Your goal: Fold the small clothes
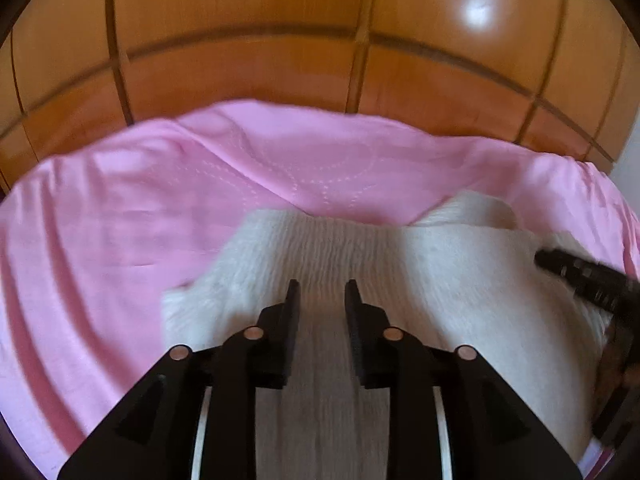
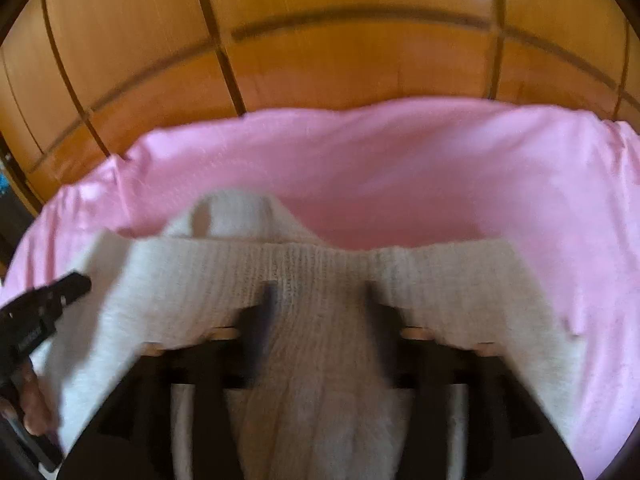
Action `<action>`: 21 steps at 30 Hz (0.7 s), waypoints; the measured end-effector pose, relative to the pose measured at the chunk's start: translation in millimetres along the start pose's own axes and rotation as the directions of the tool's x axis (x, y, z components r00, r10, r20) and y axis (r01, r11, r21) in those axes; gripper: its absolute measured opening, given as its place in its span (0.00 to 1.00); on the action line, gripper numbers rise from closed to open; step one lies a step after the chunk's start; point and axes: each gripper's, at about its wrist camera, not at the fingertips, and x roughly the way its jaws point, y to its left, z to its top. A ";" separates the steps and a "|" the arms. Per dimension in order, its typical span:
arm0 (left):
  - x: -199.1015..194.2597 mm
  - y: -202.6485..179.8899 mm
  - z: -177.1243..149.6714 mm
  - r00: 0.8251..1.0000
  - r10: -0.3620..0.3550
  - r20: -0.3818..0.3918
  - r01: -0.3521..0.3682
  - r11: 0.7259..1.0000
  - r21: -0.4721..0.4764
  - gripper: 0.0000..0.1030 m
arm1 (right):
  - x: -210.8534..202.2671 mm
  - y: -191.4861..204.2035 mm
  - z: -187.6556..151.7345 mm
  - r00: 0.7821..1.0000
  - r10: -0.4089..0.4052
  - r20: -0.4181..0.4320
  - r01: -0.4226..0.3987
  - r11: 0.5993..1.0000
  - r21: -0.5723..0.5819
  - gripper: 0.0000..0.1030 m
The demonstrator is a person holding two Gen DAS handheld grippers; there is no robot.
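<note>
Both wrist views look steeply down, close over the white knit garment on the pink bedspread; both share the wooden panelling beyond.

Left gripper tilted downward, jaws slightly apart, nothing pinched. Right gripper tilted downward, jaws wider apart, at three o'clock of the left.
</note>
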 end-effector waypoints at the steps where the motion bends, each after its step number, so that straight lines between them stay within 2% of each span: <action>1: -8.7 1.2 -5.1 0.999 -0.019 0.026 0.019 1.000 0.002 0.26 | -11.6 -3.7 -1.1 1.000 -0.001 0.023 0.000 1.000 0.007 0.58; 4: -35.1 8.8 -27.4 0.998 -0.042 0.050 0.042 0.999 0.001 0.29 | -49.5 -28.2 -11.1 0.999 -0.006 0.036 0.005 0.999 0.043 0.58; 6: -47.7 14.6 -43.3 0.995 -0.086 0.045 0.087 0.996 -0.017 0.29 | -76.0 -51.4 -28.6 0.999 -0.032 0.036 0.030 0.997 0.070 0.58; 10: -68.1 11.9 -71.0 0.988 -0.149 0.037 0.149 0.989 -0.019 0.29 | -121.8 -94.6 -83.6 0.998 -0.052 -0.022 0.054 0.988 0.141 0.58; 12: -74.4 3.1 -75.9 0.980 -0.198 0.032 0.198 0.980 -0.018 0.29 | -130.3 -104.4 -109.3 0.998 -0.027 -0.056 0.037 0.982 0.186 0.58; 13: -77.7 -4.7 -78.3 0.972 -0.233 0.031 0.234 0.972 -0.004 0.29 | -132.5 -107.9 -122.0 0.997 0.001 -0.077 0.015 0.978 0.208 0.58; 15: -80.7 -23.4 -81.1 0.965 -0.261 0.026 0.260 0.964 0.048 0.30 | -131.5 -107.5 -146.1 0.993 0.040 -0.109 -0.013 0.972 0.234 0.58; 16: -80.8 -32.9 -82.5 0.962 -0.273 0.019 0.271 0.960 0.076 0.30 | -127.8 -106.5 -153.6 0.992 0.047 -0.118 -0.016 0.968 0.252 0.55; 17: -80.9 -41.7 -84.2 0.958 -0.286 0.011 0.283 0.954 0.096 0.30 | -124.3 -104.3 -156.3 0.991 0.051 -0.124 -0.017 0.965 0.262 0.40; 18: -80.4 -53.5 -85.8 0.952 -0.307 -0.006 0.305 0.945 0.122 0.30 | -122.3 -102.0 -157.7 0.991 0.022 -0.133 0.012 0.967 0.253 0.32; 19: -77.8 -64.8 -88.6 0.947 -0.320 -0.035 0.321 0.934 0.158 0.30 | -123.9 -101.2 -156.7 0.992 0.004 -0.128 0.027 0.971 0.240 0.17; 20: -74.4 -72.4 -91.5 0.950 -0.307 -0.058 0.312 0.932 0.182 0.30 | -130.3 -102.4 -153.2 0.994 0.000 -0.107 0.026 0.972 0.235 0.12; 21: -67.0 -79.0 -97.5 0.958 -0.273 -0.086 0.285 0.937 0.200 0.30 | -134.7 -102.5 -149.5 0.995 -0.021 -0.093 0.041 0.974 0.222 0.12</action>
